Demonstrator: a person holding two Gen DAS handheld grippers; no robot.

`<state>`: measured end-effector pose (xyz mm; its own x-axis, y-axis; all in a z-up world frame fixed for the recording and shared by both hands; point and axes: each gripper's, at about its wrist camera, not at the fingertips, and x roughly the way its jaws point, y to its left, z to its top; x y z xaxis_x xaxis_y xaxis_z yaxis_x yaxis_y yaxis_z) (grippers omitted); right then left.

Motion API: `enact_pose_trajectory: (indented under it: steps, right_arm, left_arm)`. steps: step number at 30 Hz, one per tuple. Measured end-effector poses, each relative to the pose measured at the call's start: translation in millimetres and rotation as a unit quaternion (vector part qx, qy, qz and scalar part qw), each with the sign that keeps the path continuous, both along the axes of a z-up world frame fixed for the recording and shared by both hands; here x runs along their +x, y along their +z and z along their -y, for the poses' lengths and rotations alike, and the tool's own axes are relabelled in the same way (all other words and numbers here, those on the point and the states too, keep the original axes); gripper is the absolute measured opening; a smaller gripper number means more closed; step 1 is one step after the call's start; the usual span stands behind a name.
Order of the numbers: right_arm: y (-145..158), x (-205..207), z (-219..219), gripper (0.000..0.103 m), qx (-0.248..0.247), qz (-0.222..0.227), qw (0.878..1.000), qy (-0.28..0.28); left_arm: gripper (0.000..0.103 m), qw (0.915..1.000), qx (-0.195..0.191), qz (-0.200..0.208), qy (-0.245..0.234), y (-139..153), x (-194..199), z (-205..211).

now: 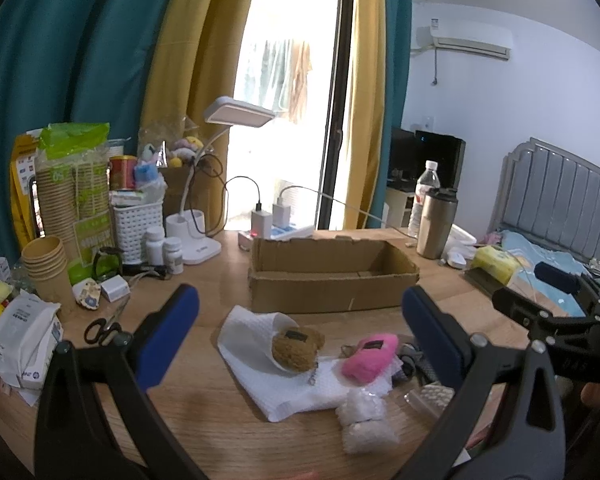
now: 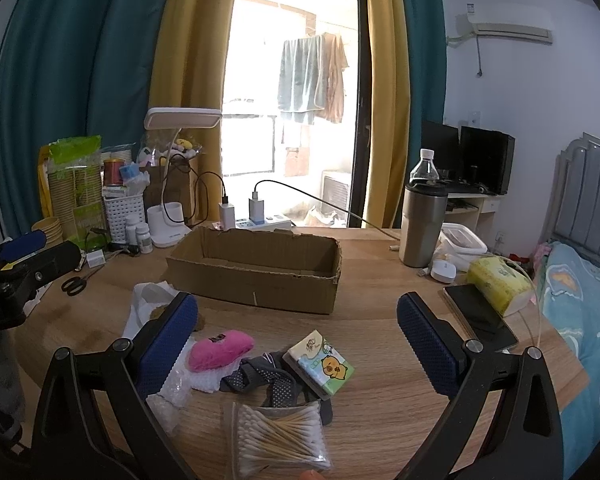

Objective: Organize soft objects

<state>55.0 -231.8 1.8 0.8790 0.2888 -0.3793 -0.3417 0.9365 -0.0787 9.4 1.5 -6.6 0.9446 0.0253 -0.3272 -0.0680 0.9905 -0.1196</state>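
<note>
An open cardboard box [image 1: 332, 276] [image 2: 256, 268] stands mid-table. In front of it lie a brown plush toy [image 1: 296, 350] on a white cloth [image 1: 284, 384], a pink plush toy [image 1: 370, 356] [image 2: 220, 348], a grey fabric piece [image 2: 268, 380], a small tissue pack [image 2: 324, 364] and bubble wrap [image 1: 364, 416]. My left gripper [image 1: 300, 320] is open and empty, just above the brown toy. My right gripper [image 2: 296, 320] is open and empty, above the pink toy and tissue pack. The right gripper's body shows at the right in the left wrist view [image 1: 556, 308].
A bag of cotton swabs [image 2: 280, 440] lies nearest. Scissors [image 1: 102, 330], paper cups [image 1: 46, 264], bottles [image 1: 164, 246], a desk lamp [image 1: 198, 232] and chargers crowd the left and back. A steel tumbler [image 2: 420, 224], yellow tissue pack [image 2: 500, 280] and phone [image 2: 480, 316] sit right.
</note>
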Motion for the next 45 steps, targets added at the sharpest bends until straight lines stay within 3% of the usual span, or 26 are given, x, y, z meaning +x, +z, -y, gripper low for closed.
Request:
enact_pose_trajectory:
  steps: [7,20,31,39,41,42,45]
  right_arm:
    - [-5.0,3.0,3.3,0.102,-0.004,-0.007,1.0,-0.003]
    - [-49.3,10.4,4.0,0.102,-0.034,-0.071,0.997,0.013]
    - [-94.4,15.4,1.7,0.102,-0.046,-0.156,0.986,0.03]
    - [-109.1,18.3,-1.5,0.096,-0.052,-0.189,0.98,0.042]
    - [-112.1,20.6,-2.3,0.082,-0.053,-0.198,0.978,0.041]
    - [-113.6,21.4,-2.3,0.08,-0.053,-0.201,0.977,0.043]
    - [-114.5,20.1,-3.1,0.078,-0.056,-0.202,0.976,0.052]
  left_arm:
    - [0.102,0.9999,-0.002,-0.012,0.003,-6.6,2.1,-1.1]
    - [0.102,0.9946,0.011,-0.099,-0.029,-56.7,14.9,10.3]
    - [0.102,0.983,0.007,-0.161,-0.087,-84.0,30.7,37.9]
    - [0.101,0.9676,0.02,-0.219,-0.125,-107.4,44.2,57.5]
    - [0.095,0.9659,0.028,-0.222,-0.13,-109.6,44.4,61.3]
    - [0.088,0.9648,0.035,-0.225,-0.132,-111.4,44.4,64.3]
    - [0.08,0.9614,0.041,-0.234,-0.139,-115.2,46.2,67.0]
